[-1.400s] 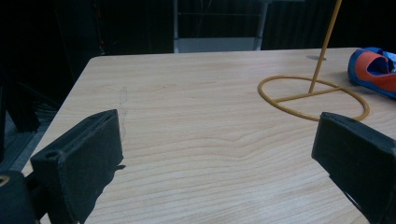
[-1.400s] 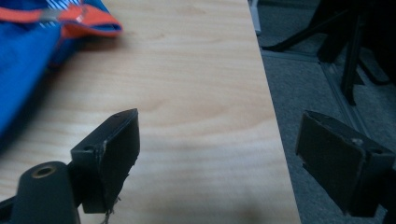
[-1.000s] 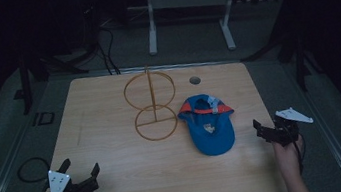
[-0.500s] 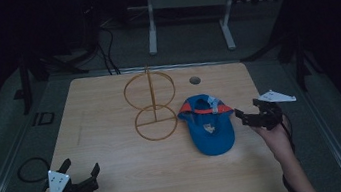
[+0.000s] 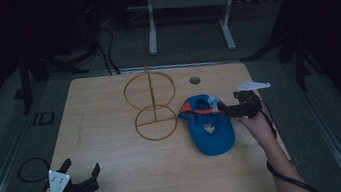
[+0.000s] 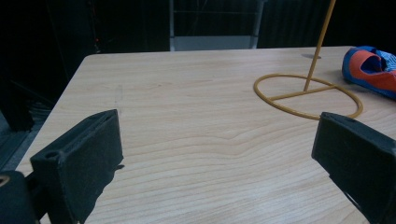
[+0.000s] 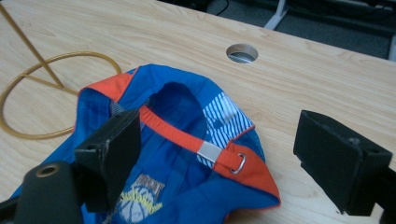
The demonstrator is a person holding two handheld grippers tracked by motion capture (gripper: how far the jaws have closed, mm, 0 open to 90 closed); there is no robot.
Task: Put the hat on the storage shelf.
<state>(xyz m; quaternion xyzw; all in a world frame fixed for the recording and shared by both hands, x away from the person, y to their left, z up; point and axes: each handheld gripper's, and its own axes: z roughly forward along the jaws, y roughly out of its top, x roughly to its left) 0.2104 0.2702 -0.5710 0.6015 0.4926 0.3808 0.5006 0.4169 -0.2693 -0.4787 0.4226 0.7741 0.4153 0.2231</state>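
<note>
The right claw (image 5: 225, 111) hovers with its blocky black jaws spread wide apart, empty, over the back of the soft blue fabric cap (image 5: 209, 126), whose orange strap (image 7: 196, 144) with a metal ring lies between them; the cap rests upside down on the pale wood-grain surface (image 5: 110, 109). Beyond it stands a thin yellow wire stand (image 5: 152, 106) of two hoops. The left claw (image 5: 81, 175), also agape, sits well apart. A second ago the right claw was off to the cap's side; it has since moved in

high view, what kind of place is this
Probably a lab or workshop set up for recording: a bare wooden table with a cable hole, cables on the floor, and a metal stand frame behind it in a dark room.
</note>
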